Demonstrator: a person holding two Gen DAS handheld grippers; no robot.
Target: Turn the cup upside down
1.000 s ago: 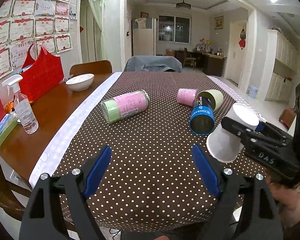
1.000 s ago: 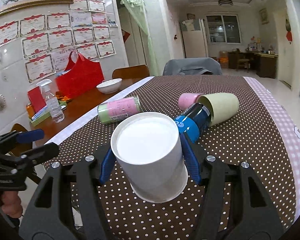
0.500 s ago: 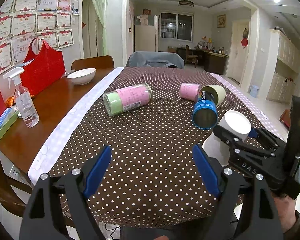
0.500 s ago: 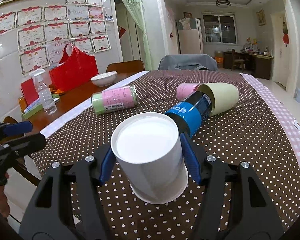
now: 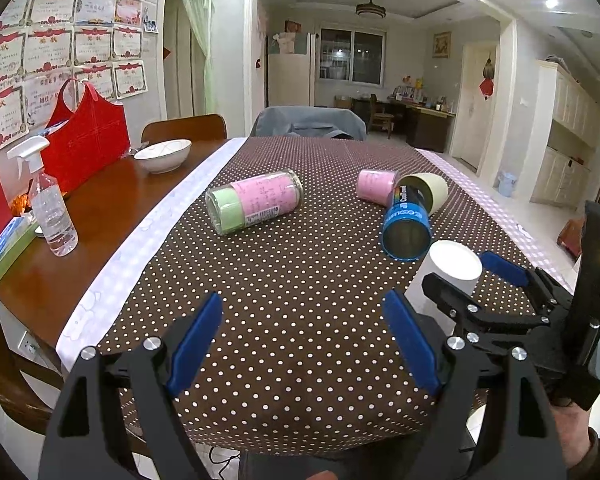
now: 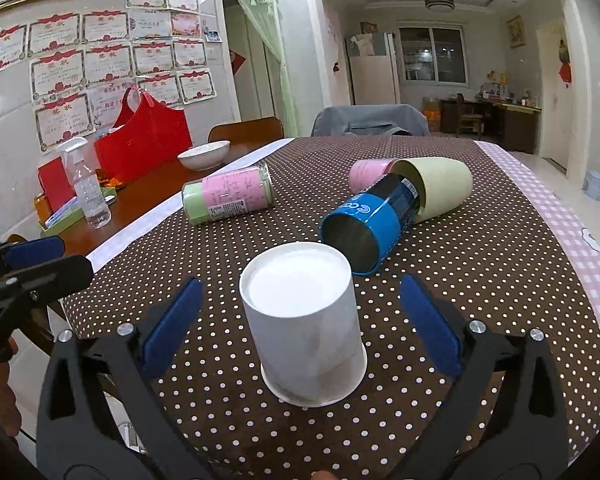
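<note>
cup (image 6: 304,320) standing mouth-down on the dotted cloth of the bench (image 6: 480,280), between the spread pads of the right claw (image 6: 298,320), touching neither. left claw (image 5: 302,344) spread too, holding nothing, off to the side. risk on pulling back: clipping the light paper wall with a pad and tipping it, or nudging it into the blue can (image 6: 364,226) lying just behind.

Cup (image 6: 304,320) upside down on desk (image 6: 480,280), between right fingers (image 6: 172,320); can (image 6: 368,224) behind it, jar (image 6: 228,196) further left.
</note>
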